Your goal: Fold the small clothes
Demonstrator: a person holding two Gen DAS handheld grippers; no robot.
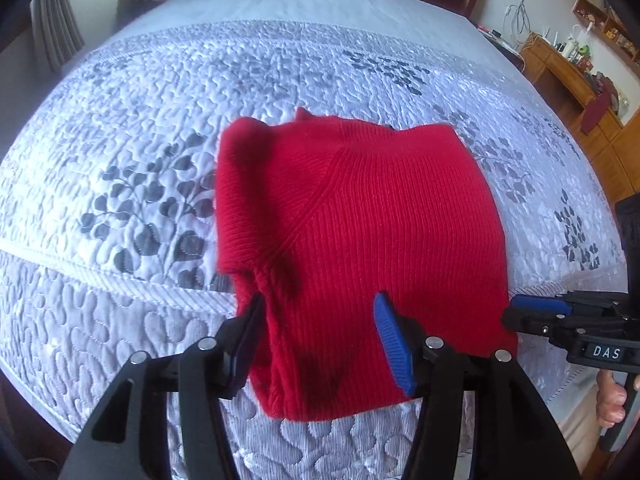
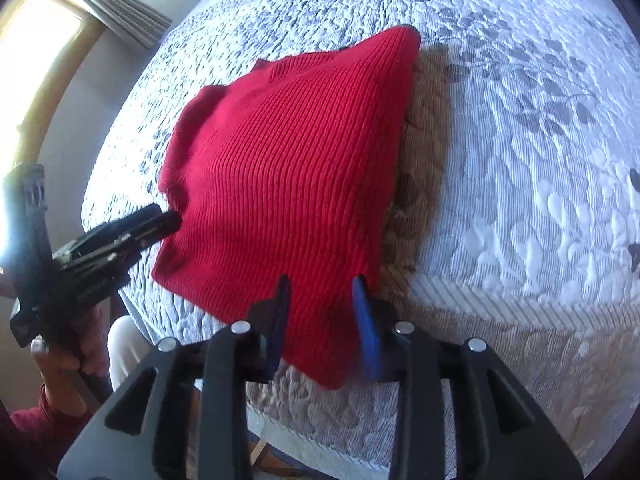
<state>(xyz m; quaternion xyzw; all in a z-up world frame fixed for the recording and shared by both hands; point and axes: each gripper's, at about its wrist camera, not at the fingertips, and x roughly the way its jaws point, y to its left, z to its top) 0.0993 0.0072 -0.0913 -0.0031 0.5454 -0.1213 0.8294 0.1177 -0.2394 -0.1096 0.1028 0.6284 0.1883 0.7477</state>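
Left gripper (image 1: 318,336), lower centre of the left wrist view: fingers (image 1: 394,344) standing apart, straddling the near edge of the folded red sweater (image 1: 360,240) without pinching it. Right gripper (image 2: 322,320), lower centre of the right wrist view: fingers (image 2: 366,328) narrower but parted, cloth lying between them. Both pointing steeply downward. Sweater lying at mid-frame on the quilted bedspread (image 1: 140,120). Hand (image 2: 60,356) gripping a handle, lower left. Wooden cabinet (image 1: 568,80) standing at upper right.
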